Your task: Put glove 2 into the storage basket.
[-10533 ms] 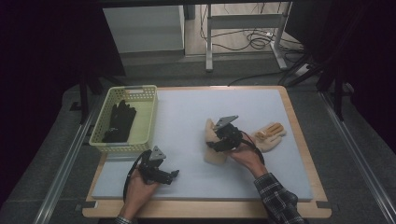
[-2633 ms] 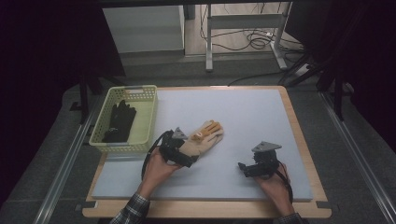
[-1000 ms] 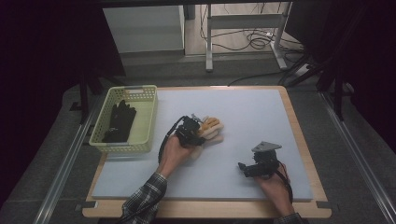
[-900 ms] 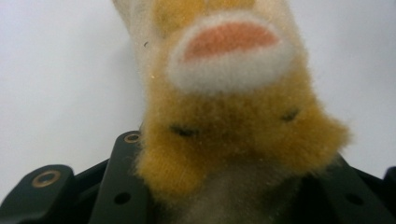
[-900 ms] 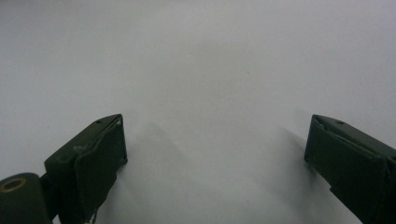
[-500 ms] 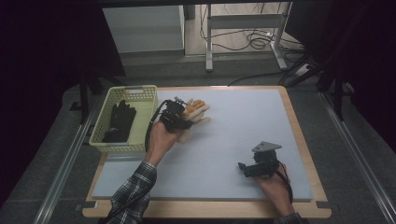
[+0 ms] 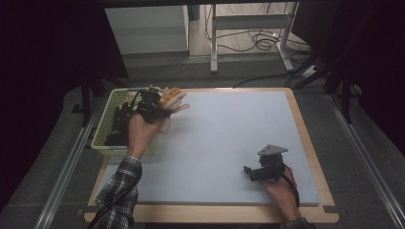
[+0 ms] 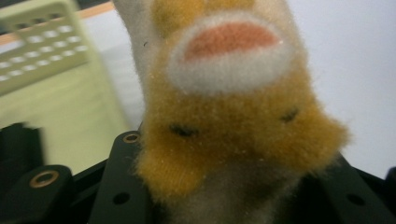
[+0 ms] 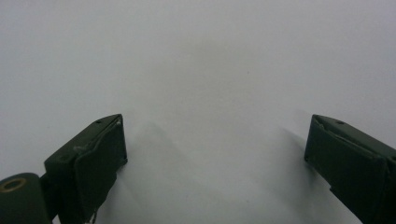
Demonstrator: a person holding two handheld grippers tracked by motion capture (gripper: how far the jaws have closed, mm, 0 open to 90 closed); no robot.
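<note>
Pale green perforated plastic basket (image 7: 106,125) at tabletop's left edge, black glove (image 7: 118,125) inside. Left tool (image 7: 157,109) raised over basket's right rim, jaws clamped on fuzzy orange-and-cream plush glove (image 7: 173,102); glove's fingers point right, over light grey tabletop (image 7: 224,138). In left tool's view, plush (image 8: 233,102) sits between jaws. Right tool (image 7: 254,172) rests near right front, jaws wide, nothing between. No readable writing.

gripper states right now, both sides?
Left gripper: shut on the fuzzy orange-and-cream glove, at the green basket rim.
Right gripper: open, nothing between its jaws, low over the mat.
</note>
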